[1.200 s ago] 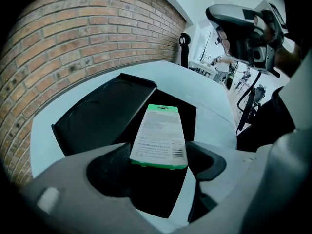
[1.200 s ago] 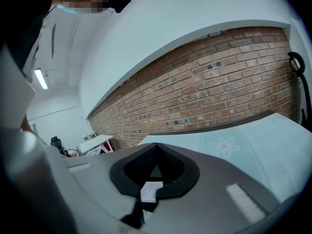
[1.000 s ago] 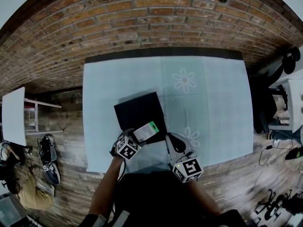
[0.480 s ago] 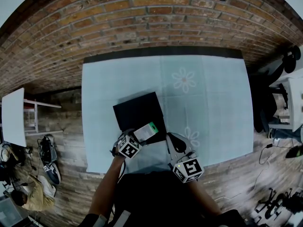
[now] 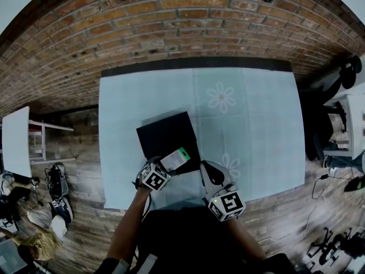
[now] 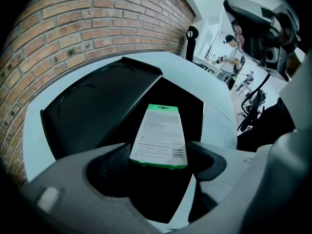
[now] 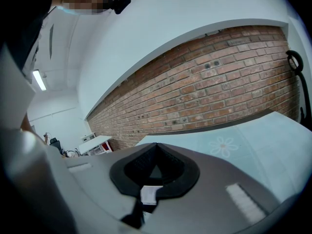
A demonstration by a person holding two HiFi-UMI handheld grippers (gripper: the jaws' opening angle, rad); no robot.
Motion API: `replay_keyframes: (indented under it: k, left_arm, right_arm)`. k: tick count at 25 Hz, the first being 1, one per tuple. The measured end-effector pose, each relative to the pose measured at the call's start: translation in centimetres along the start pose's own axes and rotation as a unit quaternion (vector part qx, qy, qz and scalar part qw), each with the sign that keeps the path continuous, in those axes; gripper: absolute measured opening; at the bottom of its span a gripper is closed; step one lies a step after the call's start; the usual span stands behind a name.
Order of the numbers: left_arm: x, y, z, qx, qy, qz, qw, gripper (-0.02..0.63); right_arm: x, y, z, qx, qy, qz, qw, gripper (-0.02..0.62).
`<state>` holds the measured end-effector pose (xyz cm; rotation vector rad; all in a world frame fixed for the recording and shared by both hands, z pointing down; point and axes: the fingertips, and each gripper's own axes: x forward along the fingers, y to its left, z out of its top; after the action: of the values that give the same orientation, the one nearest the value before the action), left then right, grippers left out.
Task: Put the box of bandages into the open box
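A black open box (image 5: 167,133) lies on the pale blue tablecloth (image 5: 256,113), its lid (image 6: 100,101) folded out to the left. The box of bandages (image 5: 175,158), white with green ends, hangs slightly tilted over the box's near edge. My left gripper (image 5: 166,164) is shut on it. In the left gripper view the bandage box (image 6: 160,136) sticks out from the left gripper (image 6: 158,164) over the dark inside (image 6: 192,106) of the open box. My right gripper (image 5: 209,168) hovers at the table's front edge, right of the box, shut with nothing in it. Its pads meet in the right gripper view (image 7: 155,156).
A brick wall (image 5: 171,21) runs behind the table. Flower prints (image 5: 222,97) mark the cloth. A white side table (image 5: 16,140) and bags stand on the wooden floor at the left; chairs and gear (image 5: 336,124) are at the right.
Both grippers and the bandage box hold almost still. Only a person on the floor at the far left has shifted.
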<state>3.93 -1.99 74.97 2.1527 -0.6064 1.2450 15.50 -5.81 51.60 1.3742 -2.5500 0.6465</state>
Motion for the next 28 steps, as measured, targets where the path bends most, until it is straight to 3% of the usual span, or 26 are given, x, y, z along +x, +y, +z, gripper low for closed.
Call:
replay_keyframes:
  k: [12,20,21,23,28]
  left_arm:
    - [-0.2,-0.3,-0.1,-0.007,-0.004,-0.008,0.9999,0.38]
    - [-1.6,0.2,0.2,-0.01,-0.029,0.031,0.9991,0.365]
    - [-2.0,0.6,0.3,-0.014,-0.039,0.043,0.9982,0.348]
    - [-2.9,1.4,0.6,-0.031,-0.066,0.069,0.9949,0.234]
    - [-5.1,2.4,0.8,-0.082,-0.118,0.095,0.985,0.125]
  right_arm:
    - [0.0,0.1,0.2,-0.003,-0.001,0.003,1.0,0.002]
    - [0.1,0.3,0.1,-0.006,0.0,0.008,1.0,0.002]
    - [0.1,0.3,0.1,-0.007,0.001,0.008,1.0,0.002]
    - [0.2,0.5,0.1,-0.009,0.001,0.01,1.0,0.002]
    - [0.3,1.0,0.1,-0.015,0.003,0.017,1.0,0.002]
